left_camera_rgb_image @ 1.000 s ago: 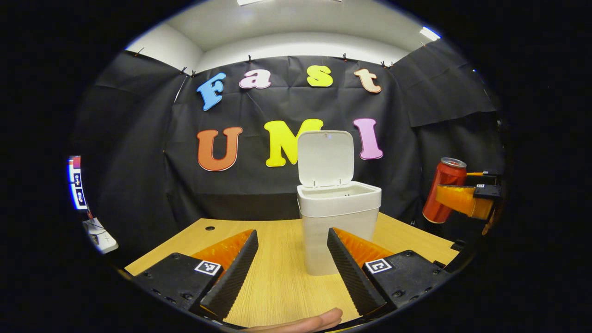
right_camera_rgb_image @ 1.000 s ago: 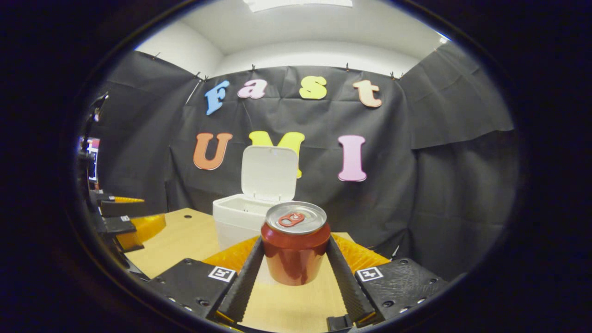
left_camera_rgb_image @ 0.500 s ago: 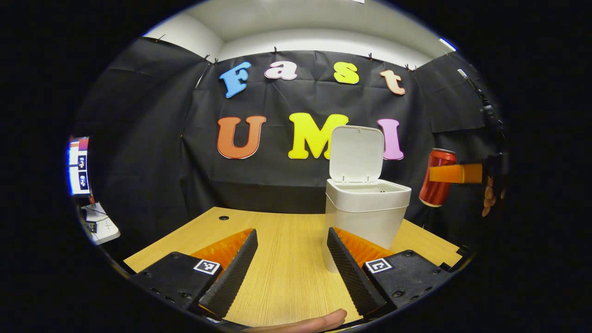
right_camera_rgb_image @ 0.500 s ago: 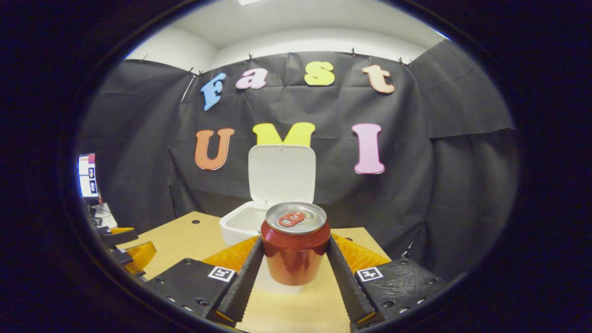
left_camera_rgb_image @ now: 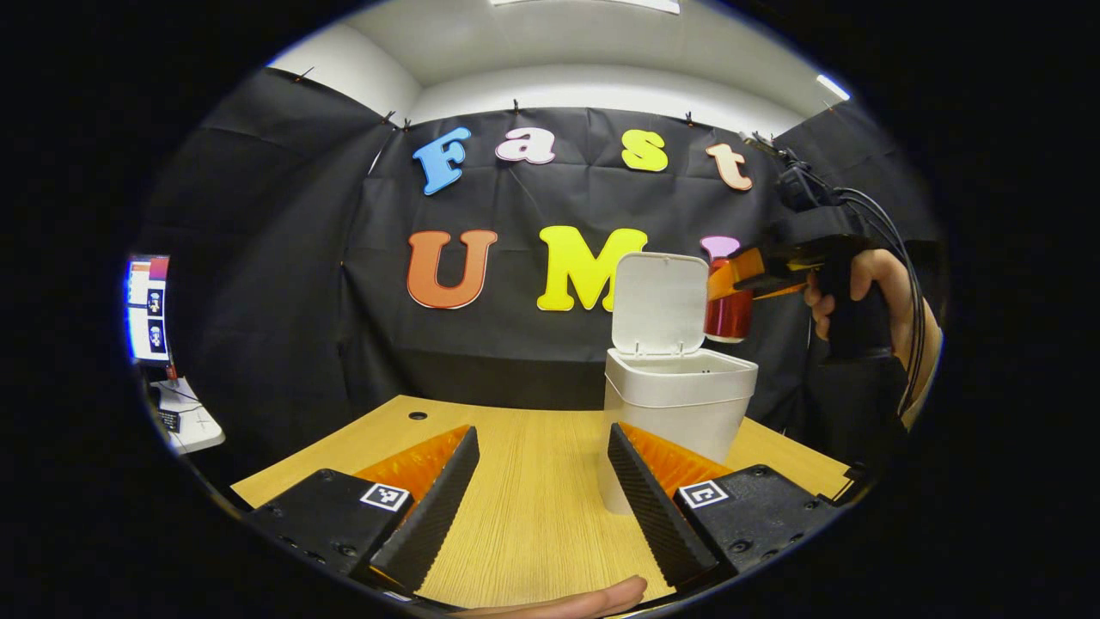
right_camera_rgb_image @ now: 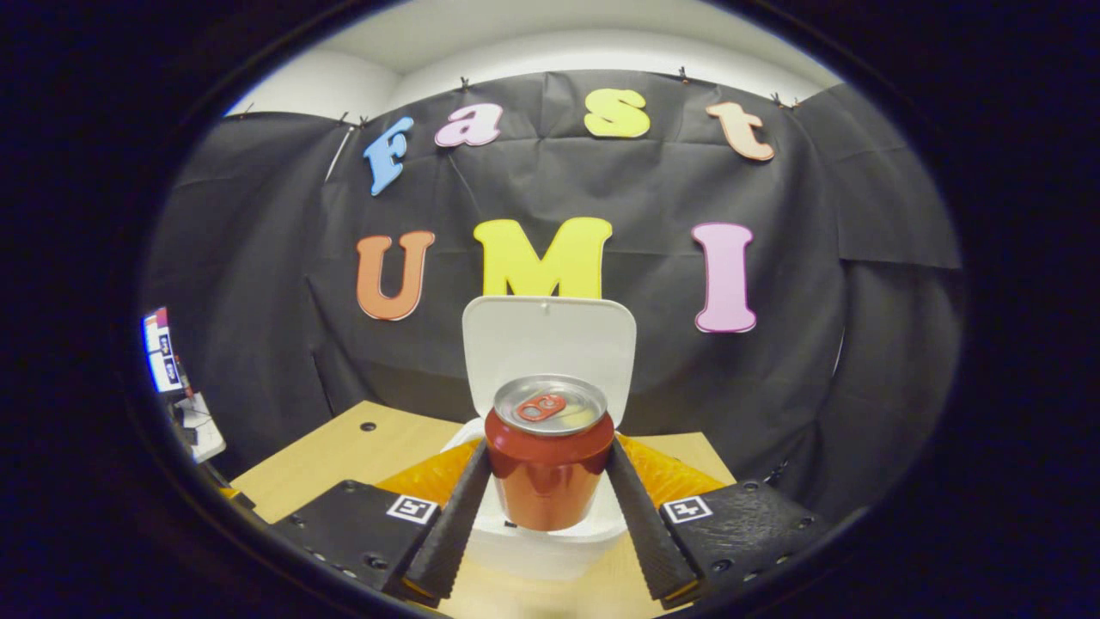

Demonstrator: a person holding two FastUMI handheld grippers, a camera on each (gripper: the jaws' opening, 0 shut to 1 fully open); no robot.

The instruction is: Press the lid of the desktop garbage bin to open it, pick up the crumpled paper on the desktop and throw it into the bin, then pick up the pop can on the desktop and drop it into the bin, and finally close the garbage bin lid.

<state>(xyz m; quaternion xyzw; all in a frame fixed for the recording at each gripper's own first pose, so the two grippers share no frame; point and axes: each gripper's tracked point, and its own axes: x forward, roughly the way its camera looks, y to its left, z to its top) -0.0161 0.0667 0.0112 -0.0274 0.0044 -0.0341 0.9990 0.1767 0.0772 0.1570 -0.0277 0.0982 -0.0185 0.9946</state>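
Note:
The white garbage bin (left_camera_rgb_image: 675, 404) stands on the wooden desk with its lid (left_camera_rgb_image: 660, 303) upright and open. My right gripper (right_camera_rgb_image: 546, 490) is shut on the red pop can (right_camera_rgb_image: 550, 460), which it holds upright above the bin's mouth (right_camera_rgb_image: 550, 537), in front of the raised lid (right_camera_rgb_image: 550, 335). In the left gripper view the same can (left_camera_rgb_image: 728, 311) hangs above the bin's far right edge, held by the other gripper in a hand (left_camera_rgb_image: 864, 292). My left gripper (left_camera_rgb_image: 541, 494) stands open low over the desk, left of the bin, with nothing between its fingers.
The wooden desk (left_camera_rgb_image: 516, 481) stretches ahead, with a small round hole (left_camera_rgb_image: 418, 415) near its back left corner. A screen (left_camera_rgb_image: 144, 309) and a white device (left_camera_rgb_image: 189, 425) sit off the desk at the far left. A fingertip (left_camera_rgb_image: 567, 599) shows at the bottom edge.
My right gripper has carried the can left and up, from beside the bin to above its opening. The left gripper has held nearly still over the last half second.

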